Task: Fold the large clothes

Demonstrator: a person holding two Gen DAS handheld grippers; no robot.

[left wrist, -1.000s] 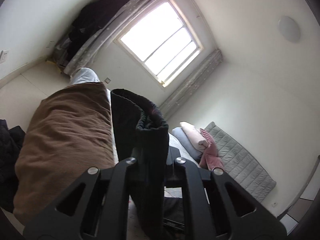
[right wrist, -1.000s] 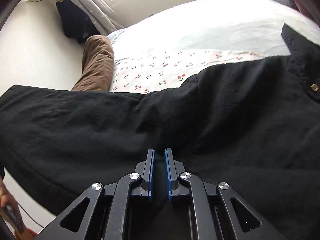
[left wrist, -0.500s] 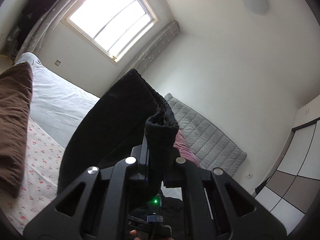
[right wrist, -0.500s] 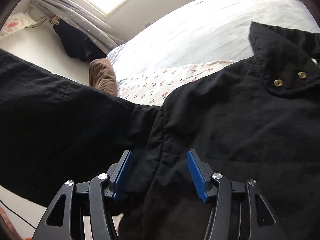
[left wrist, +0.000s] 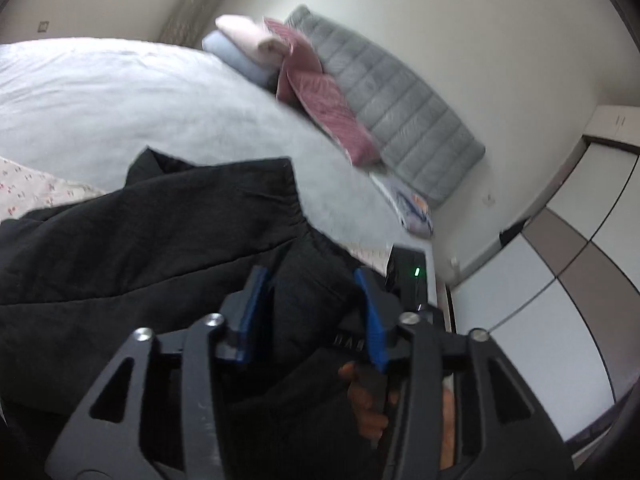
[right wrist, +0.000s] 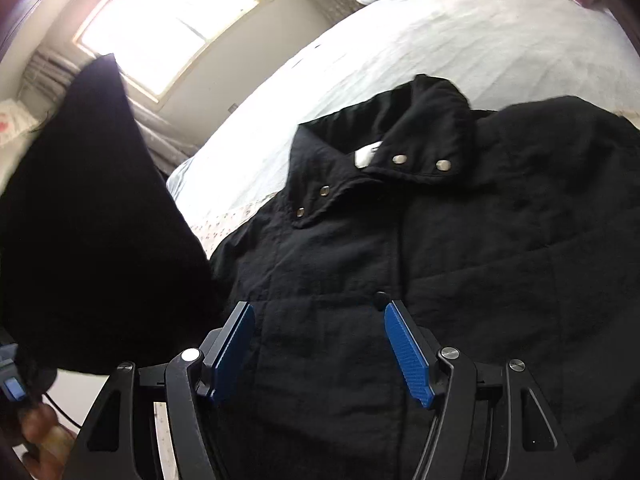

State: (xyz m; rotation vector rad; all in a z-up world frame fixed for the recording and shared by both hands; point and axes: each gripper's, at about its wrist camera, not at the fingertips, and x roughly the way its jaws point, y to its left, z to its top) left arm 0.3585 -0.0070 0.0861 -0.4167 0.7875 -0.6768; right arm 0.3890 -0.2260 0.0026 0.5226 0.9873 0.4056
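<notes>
A black quilted jacket [right wrist: 460,264] lies front-up on the bed, its snap collar [right wrist: 404,148] towards the pillows. My right gripper [right wrist: 319,308] hovers over its chest. The jaws are opening, and no fabric is pinched between the blue pads [right wrist: 408,352]. My left gripper [left wrist: 310,276] points down at the jacket [left wrist: 120,264], and its jaws are opening too. Dark cloth lies under the gap, but the pads are free of it. The sleeve with the elastic cuff [left wrist: 256,196] rests across the body. A blurred black fold [right wrist: 88,220] rises at the left in the right wrist view.
The bed [left wrist: 120,96] has a pale grey cover and a cherry-print sheet [left wrist: 28,192]. Pillows [left wrist: 248,40] and a pink quilt [left wrist: 324,96] lie at its head, against a grey padded headboard [left wrist: 400,108]. A wardrobe [left wrist: 560,280] stands to the right. A hand [left wrist: 364,400] holds the other gripper.
My left gripper swung down from the window and wall towards the bed and let go of the sleeve cuff. My right gripper opened and pulled back, which brought the collar into view.
</notes>
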